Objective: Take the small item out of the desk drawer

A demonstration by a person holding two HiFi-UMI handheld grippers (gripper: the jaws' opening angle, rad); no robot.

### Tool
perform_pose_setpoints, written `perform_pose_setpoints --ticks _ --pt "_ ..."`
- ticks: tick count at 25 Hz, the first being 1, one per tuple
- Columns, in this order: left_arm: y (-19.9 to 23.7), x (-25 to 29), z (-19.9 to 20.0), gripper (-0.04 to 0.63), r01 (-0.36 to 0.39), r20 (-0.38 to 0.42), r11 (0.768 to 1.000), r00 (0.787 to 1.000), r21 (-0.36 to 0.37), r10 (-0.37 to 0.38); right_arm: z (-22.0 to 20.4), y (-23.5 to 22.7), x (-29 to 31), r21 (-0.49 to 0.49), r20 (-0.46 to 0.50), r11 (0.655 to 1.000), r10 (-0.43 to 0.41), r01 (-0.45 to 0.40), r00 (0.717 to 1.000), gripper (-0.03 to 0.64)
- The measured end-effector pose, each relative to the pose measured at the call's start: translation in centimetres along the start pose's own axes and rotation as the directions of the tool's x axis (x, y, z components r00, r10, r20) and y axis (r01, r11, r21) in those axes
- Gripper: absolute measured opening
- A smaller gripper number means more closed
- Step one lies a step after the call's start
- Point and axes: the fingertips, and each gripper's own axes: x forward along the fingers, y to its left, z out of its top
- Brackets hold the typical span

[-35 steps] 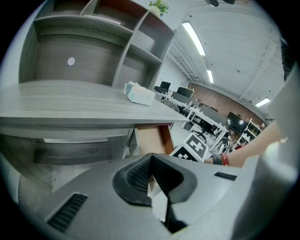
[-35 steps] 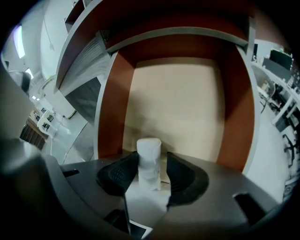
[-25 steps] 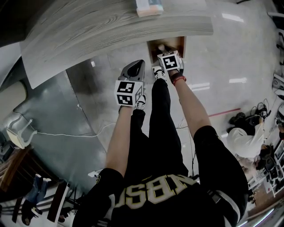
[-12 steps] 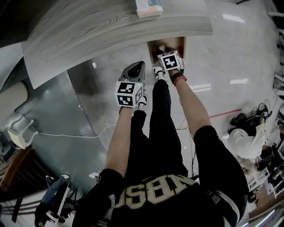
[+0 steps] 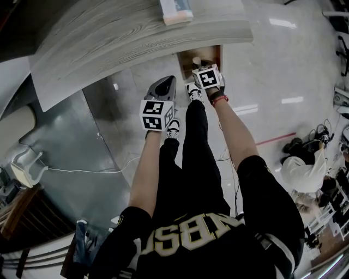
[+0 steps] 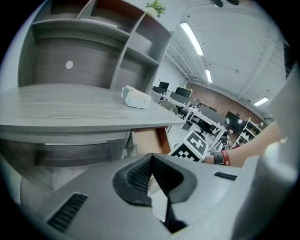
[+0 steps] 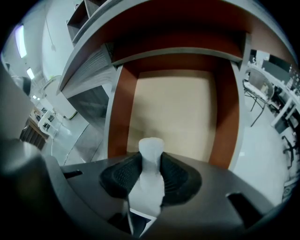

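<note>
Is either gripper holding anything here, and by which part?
The right gripper, whose jaws have just been closing, pinches the small white item at its narrow middle, below the rounded top. The left gripper, jaws together, holds nothing.

table (image 5: pixel 136 32): grey wood grain
drawer (image 7: pixel 178 108): red-brown walls, beige bottom
small item (image 7: pixel 151 152): translucent white
right gripper (image 7: pixel 151 165): grey, black ribbed pads (image 7: pixel 119 177)

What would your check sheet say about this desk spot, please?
Surface: grey desk, drawer pulled open.
Job's things: small white item, over the open drawer.
Clutter: one box on the desk.
Tools: left tool shut, empty; right tool jaws have just been closing, gripping the item.
Cables: white cable on the floor.
Surroundings: shiny floor, white chair.
</note>
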Motion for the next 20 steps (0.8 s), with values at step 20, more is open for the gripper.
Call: perform_pose_setpoints --ticks 20 --pt "-1.5 -4.6 3.5 0.012 -0.005 0.063 0.999 0.998 0.044 0.002 2.2 -0.2 -10.4 0.077 0.179 0.995 -0.069 0.055 0.981 0.126"
